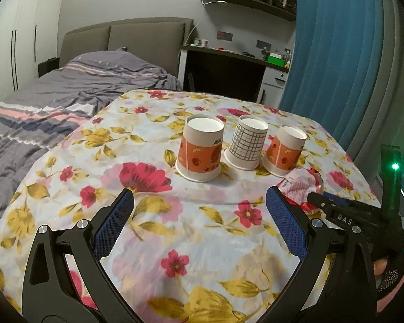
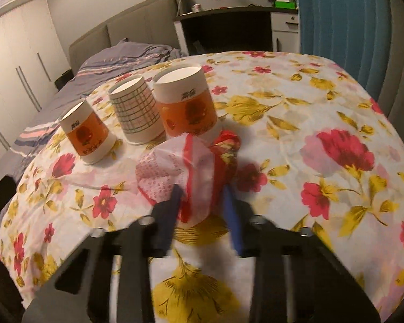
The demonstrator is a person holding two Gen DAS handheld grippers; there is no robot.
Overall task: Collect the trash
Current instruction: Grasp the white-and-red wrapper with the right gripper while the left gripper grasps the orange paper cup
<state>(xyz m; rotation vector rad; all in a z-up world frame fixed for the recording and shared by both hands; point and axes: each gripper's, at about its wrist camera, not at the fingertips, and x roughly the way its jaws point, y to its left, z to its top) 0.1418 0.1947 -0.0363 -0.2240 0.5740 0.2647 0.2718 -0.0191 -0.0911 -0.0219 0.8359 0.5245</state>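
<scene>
Crinkled plastic wrapper (image 2: 175,167) between jaws

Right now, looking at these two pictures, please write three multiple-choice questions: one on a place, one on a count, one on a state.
1. Where does the wrapper lie?
A. in front of the cups
B. on the bed
C. inside a cup

2. How many cups stand on the table?
A. two
B. three
C. five

3. How do the cups stand?
A. upright
B. on their sides
C. upside down

Answers: 1 A, the wrapper lies on the cloth just before the orange cup, between the fingers of the right hand-held gripper. 2 B, two orange cups and one checked cup stand in a row. 3 C, their wide rims rest on the cloth, bases up.
</scene>
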